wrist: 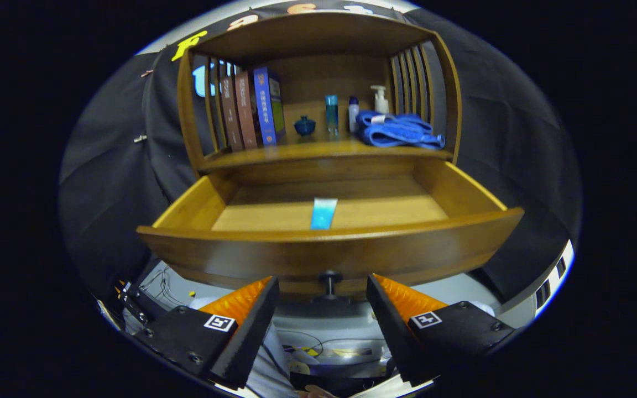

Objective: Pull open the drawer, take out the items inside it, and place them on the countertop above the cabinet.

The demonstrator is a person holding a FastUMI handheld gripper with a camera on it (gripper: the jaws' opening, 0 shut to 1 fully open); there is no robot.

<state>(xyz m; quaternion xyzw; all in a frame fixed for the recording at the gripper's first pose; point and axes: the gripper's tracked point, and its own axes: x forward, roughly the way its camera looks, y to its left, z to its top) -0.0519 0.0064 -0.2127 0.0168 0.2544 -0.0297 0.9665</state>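
One item left in the drawer (329,260): a blue tube (324,213), lying flat on the drawer floor, roughly centre, near end just behind the front panel. Drawer is pulled well out. Knob (329,279) sits low on the front, just ahead of the gripper (323,315) and between its fingers, no contact.

Gripper is wide open, holding nothing, fingers either side of the knob and below the drawer's front edge.

Shelf (318,150) above the drawer already carries books (252,108) on the left, a small blue pot (304,126), a tall blue bottle (332,113), a small white bottle (353,113), a pump bottle (380,99) and a folded blue cloth (401,131) on the right. My read: the drawer-pull step is done, the tube pick is next.

Handling guess: the tube looks light and soft-walled, likely squashy plastic and a bit slick. It lies flat, so little height to grab. Best take it across the narrow width, near mid-length, fingers coming down from above over the front panel. Squeeze gently; too hard and it may buckle or squirt out sideways. The front panel is tall next to the tube, so approach steeply or the fingers hit the wood.

Free spot on the shelf looks to be the near centre strip, between pot and cloth.
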